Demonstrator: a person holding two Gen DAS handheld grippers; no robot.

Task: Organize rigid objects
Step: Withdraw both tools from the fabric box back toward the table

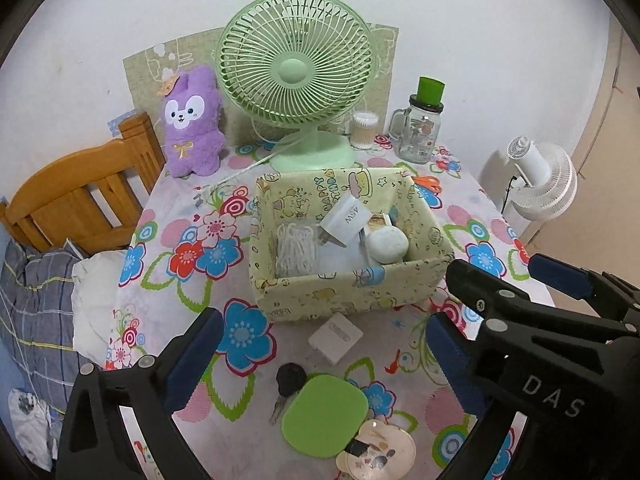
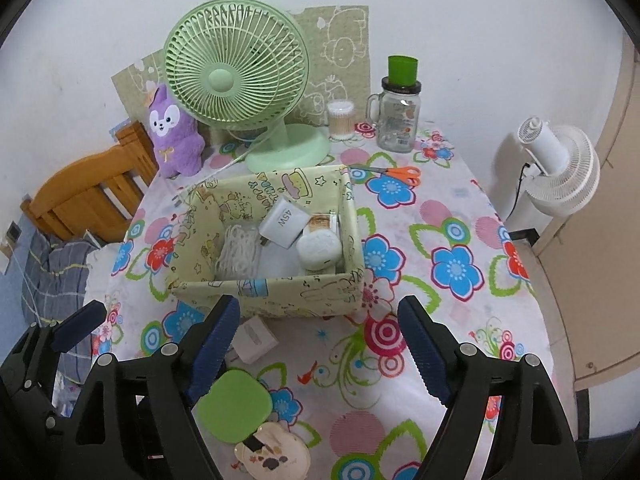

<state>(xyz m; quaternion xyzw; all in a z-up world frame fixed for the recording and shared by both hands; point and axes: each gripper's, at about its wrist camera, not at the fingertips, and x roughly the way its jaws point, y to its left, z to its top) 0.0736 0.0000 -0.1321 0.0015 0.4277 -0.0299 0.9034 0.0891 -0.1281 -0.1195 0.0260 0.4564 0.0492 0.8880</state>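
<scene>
A green fan (image 1: 294, 76) stands at the table's (image 1: 168, 300) far edge, a purple plush rabbit (image 1: 194, 120) at its far left corner, a glass jar (image 1: 418, 132) far right. A wooden chair (image 1: 76, 200) sits beyond the left edge.

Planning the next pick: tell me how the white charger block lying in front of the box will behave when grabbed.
The white charger block looks rigid and boxy, so it should neither flex nor roll. Its smooth plastic faces may slip between pads. It looks small and probably light, so a nudge could slide it across the tablecloth.
</scene>
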